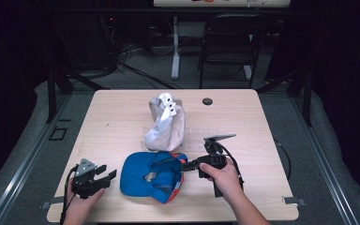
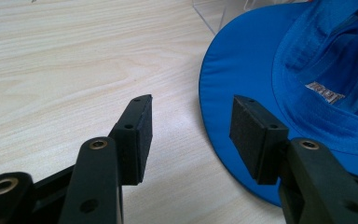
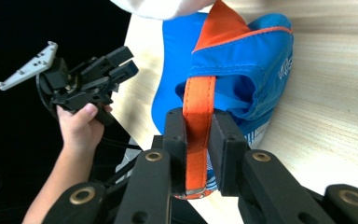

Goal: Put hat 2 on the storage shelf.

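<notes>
Right gripper [image 3: 198, 140] is clamping orange strap [image 3: 198, 112] of blue cap [image 1: 143, 176]; left gripper [image 2: 191, 135] is sitting apart-jawed, left of cap.

Table [image 1: 122, 112]: pale wood, with the person seated at its near edge.
Grey cap [image 1: 165, 123]: bunched up mid-table, white strap tabs on top.
Small dark disc [image 1: 207, 101]: lies flat near the far edge, right of the grey cap.
Folding chair [image 1: 228, 42]: black, stands beyond the table.
White leg [image 1: 175, 47]: upright on the floor, beside that chair.
</notes>
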`<act>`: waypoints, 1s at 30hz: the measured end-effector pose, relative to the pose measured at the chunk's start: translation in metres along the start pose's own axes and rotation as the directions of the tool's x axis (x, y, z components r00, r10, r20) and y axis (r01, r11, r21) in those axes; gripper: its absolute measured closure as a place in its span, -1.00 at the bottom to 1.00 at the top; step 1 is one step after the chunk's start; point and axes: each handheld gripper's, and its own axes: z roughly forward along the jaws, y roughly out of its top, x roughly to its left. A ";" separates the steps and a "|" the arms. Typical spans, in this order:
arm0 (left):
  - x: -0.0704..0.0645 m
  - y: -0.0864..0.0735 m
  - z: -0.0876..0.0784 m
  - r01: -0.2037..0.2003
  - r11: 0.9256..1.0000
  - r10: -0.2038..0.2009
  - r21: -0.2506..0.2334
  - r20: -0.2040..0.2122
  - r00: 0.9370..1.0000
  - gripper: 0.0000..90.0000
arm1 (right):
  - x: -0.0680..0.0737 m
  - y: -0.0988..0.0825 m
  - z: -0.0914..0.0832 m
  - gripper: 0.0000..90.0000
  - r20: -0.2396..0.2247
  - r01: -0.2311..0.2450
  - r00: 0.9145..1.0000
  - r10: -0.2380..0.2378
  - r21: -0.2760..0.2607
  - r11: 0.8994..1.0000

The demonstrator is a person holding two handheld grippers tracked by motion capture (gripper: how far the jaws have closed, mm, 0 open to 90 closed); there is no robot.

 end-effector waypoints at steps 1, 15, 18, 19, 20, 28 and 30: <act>0.000 0.000 0.000 -0.001 1.000 0.001 0.001 0.000 1.000 0.11 | 0.001 0.001 -0.002 0.74 0.001 0.002 1.000 -0.002 0.003 1.000; 0.001 0.000 -0.002 0.002 1.000 -0.002 0.012 0.001 1.000 0.11 | 0.006 0.007 -0.032 0.74 -0.019 -0.009 1.000 0.009 -0.022 1.000; 0.000 0.000 -0.001 0.001 1.000 -0.001 0.011 0.004 1.000 0.11 | 0.007 0.007 -0.043 0.73 -0.017 -0.006 1.000 0.006 -0.020 1.000; 0.000 0.000 -0.001 0.001 1.000 -0.001 0.012 0.004 1.000 0.11 | 0.007 0.007 -0.046 0.74 -0.019 -0.008 1.000 0.008 -0.023 1.000; 0.000 0.000 0.000 0.002 1.000 -0.002 0.008 0.003 1.000 0.11 | 0.007 0.008 -0.049 0.73 -0.023 -0.012 1.000 0.012 -0.025 1.000; -0.001 0.000 -0.001 -0.004 1.000 0.004 0.004 -0.004 1.000 0.11 | 0.017 0.018 -0.059 0.74 -0.129 -0.049 0.991 0.047 -0.019 0.999; 0.000 0.001 -0.002 -0.004 1.000 0.004 -0.001 -0.005 1.000 0.11 | 0.021 0.021 -0.061 0.74 -0.173 -0.056 0.983 0.054 -0.007 0.998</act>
